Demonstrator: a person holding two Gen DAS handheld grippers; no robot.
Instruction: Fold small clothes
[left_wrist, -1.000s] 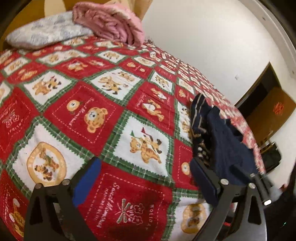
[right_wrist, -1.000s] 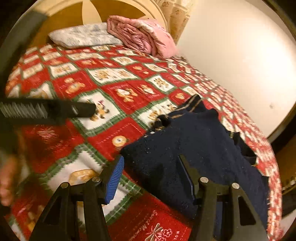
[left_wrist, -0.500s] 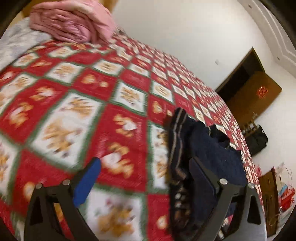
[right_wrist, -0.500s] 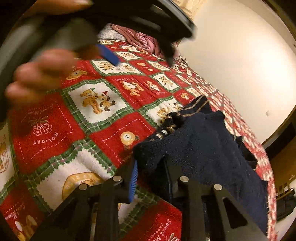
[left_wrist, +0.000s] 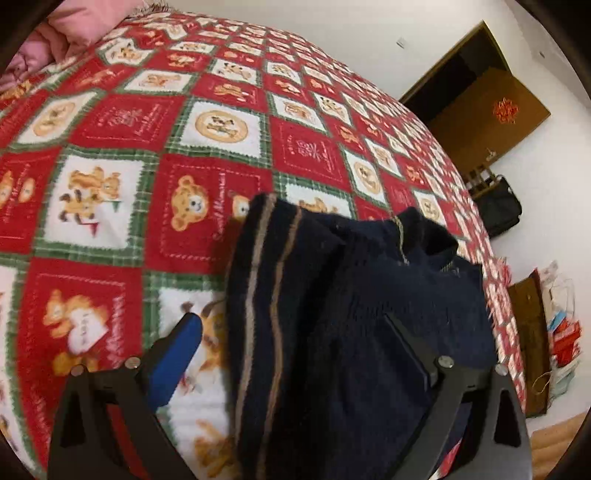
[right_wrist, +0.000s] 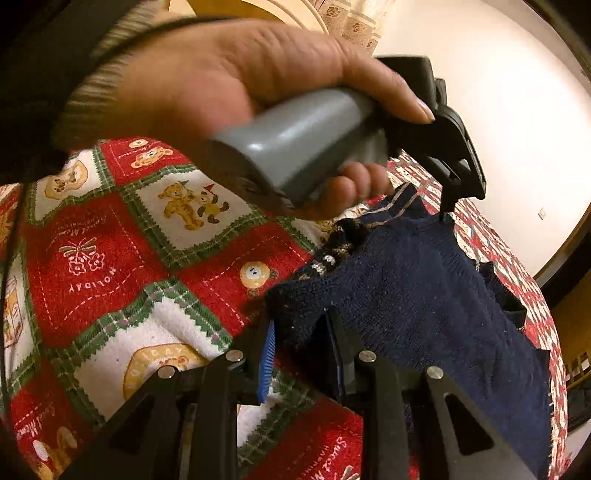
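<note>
Red patchwork blanket (left_wrist: 207, 206) covers the bed. On it the right gripper (right_wrist: 301, 354) has just been closing and now pinches the near corner of the navy sweater (right_wrist: 424, 295). The left gripper (left_wrist: 295, 339) stands wide over the sweater's striped hem (left_wrist: 266, 277), one finger (left_wrist: 177, 354) beside the cloth, the other on it; it seems not to clamp. A hand (right_wrist: 229, 77) holds the left gripper's handle.

Both wrist cameras angled down, close over the red patchwork teddy-bear bedspread (left_wrist: 207, 206), sharing the dark navy knitted garment (right_wrist: 424, 295)
</note>
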